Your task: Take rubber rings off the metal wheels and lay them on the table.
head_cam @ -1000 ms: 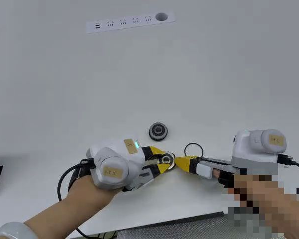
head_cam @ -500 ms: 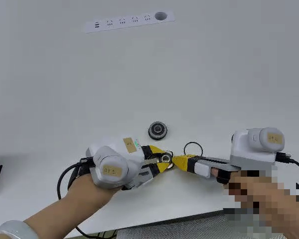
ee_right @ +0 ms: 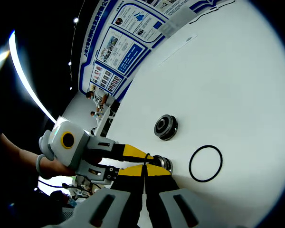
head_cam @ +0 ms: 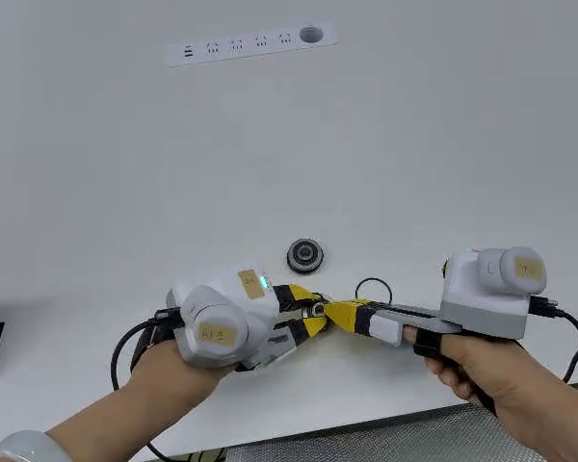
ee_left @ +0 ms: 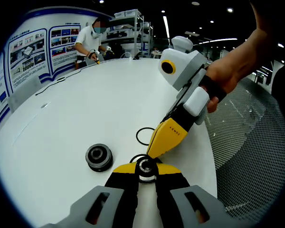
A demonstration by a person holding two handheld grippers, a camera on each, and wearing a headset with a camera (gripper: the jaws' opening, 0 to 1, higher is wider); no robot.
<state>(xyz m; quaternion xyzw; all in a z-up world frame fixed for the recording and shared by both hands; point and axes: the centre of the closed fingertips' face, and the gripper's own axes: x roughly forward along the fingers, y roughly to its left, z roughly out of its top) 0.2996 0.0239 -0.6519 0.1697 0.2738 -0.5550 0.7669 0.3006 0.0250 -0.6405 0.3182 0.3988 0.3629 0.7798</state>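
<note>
The left gripper (head_cam: pixel 311 314) is clamped on a small metal wheel (ee_left: pixel 146 167), holding it by its rim just above the table (head_cam: pixel 414 173), close to the middle of the near edge. The right gripper (head_cam: pixel 331 311) meets it nose to nose. In the right gripper view its jaws are pressed together, and a thin black strand, probably the rubber ring (ee_right: pixel 147 159) of that wheel, seems to be nipped between the tips. The strand is too fine there to be sure.

A loose ring (head_cam: pixel 374 289) lies flat on the table just beside the two grippers, on the side away from the near edge. A second wheel (head_cam: pixel 305 255) lies apart from it, farther in from that edge, and appears to have its ring on. A power strip (head_cam: pixel 250 41) lies along the far edge.

The ring should handle as light, soft and stretchy, sitting in a groove and gripping the metal, so it is likely to snap back if released early. The best hold is one short arc pinched at the wheel's outer edge and drawn outward and over the rim. The wheel is hard, smooth and comparatively heavy, so it could twist or slip in the left gripper's jaws unless it is squeezed squarely across its diameter.
</note>
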